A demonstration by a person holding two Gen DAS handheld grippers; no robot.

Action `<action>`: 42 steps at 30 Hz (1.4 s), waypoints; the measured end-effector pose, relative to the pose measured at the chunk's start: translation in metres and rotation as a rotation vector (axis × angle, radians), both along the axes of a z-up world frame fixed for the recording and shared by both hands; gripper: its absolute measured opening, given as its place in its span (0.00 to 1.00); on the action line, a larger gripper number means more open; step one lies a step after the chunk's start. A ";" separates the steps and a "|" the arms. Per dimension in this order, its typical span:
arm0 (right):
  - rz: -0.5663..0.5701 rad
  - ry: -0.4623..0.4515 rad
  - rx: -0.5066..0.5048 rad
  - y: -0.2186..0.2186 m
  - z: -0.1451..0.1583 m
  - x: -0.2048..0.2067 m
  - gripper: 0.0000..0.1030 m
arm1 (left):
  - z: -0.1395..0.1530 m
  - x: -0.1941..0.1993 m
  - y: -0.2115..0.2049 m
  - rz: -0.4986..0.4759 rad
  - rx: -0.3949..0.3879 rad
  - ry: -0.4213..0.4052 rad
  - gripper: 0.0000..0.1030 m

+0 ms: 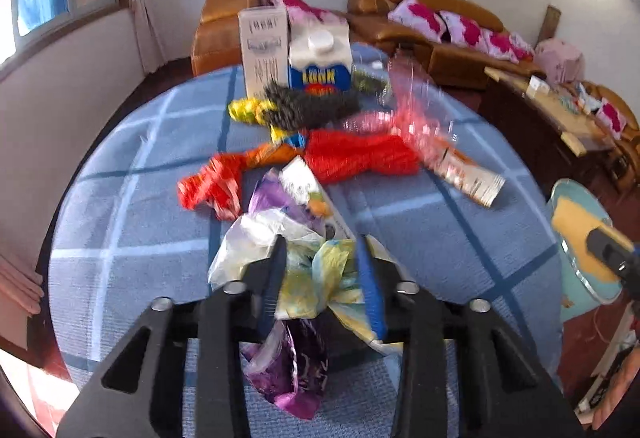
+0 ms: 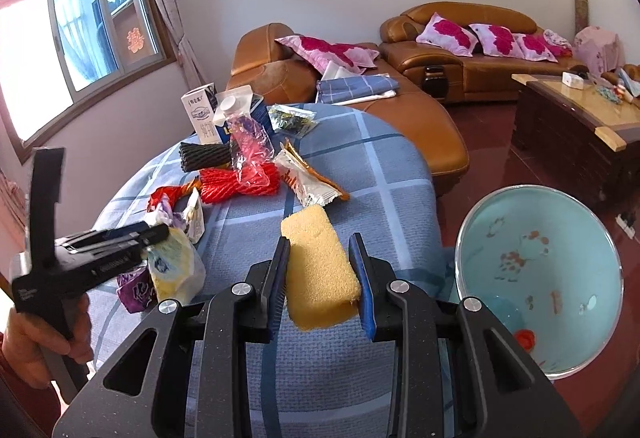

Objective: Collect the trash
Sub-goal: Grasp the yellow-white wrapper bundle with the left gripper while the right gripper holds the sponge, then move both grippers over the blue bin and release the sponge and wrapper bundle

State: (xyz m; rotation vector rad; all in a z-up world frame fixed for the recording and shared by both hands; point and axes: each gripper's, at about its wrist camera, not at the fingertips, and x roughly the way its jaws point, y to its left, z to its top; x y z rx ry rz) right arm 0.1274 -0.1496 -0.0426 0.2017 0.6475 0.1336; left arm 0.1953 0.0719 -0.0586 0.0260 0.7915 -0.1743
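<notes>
Over the blue checked tablecloth (image 2: 360, 166), crinkled plastic wrappers (image 1: 308, 278) pinched by left gripper (image 1: 322, 258), porous yellow sponge (image 2: 320, 266) clamped in right gripper (image 2: 322, 254).

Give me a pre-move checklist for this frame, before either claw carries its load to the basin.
1. Left claw shut on the crumpled bundle of yellow, white and purple plastic wrappers: ok.
2. Wrapper bundle clear of the blue checked tablecloth: cannot tell; the purple tail hangs low.
3. Right claw gripping the yellow rectangular sponge: ok, both pads touch its sides.
4. Pale blue round basin open to receive trash: ok; only a small red item lies inside.
5. All trash collected: not ok; the red mesh bag, black mesh roll and white snack wrapper remain on the cloth.
</notes>
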 end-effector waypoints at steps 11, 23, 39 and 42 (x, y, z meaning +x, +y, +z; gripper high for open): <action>-0.021 -0.049 -0.005 -0.006 0.011 -0.010 0.30 | 0.056 -0.025 0.006 0.019 -0.043 -0.132 0.18; -0.136 -0.067 -0.046 -0.046 0.018 -0.029 0.30 | 0.058 -0.043 -0.072 -0.140 -0.047 -0.145 0.18; -0.335 -0.035 -0.064 -0.125 0.007 -0.045 0.30 | 0.055 -0.053 -0.179 -0.356 -0.036 -0.164 0.18; -0.374 -0.024 -0.060 -0.141 0.002 -0.048 0.30 | 0.052 -0.053 -0.198 -0.383 -0.029 -0.159 0.18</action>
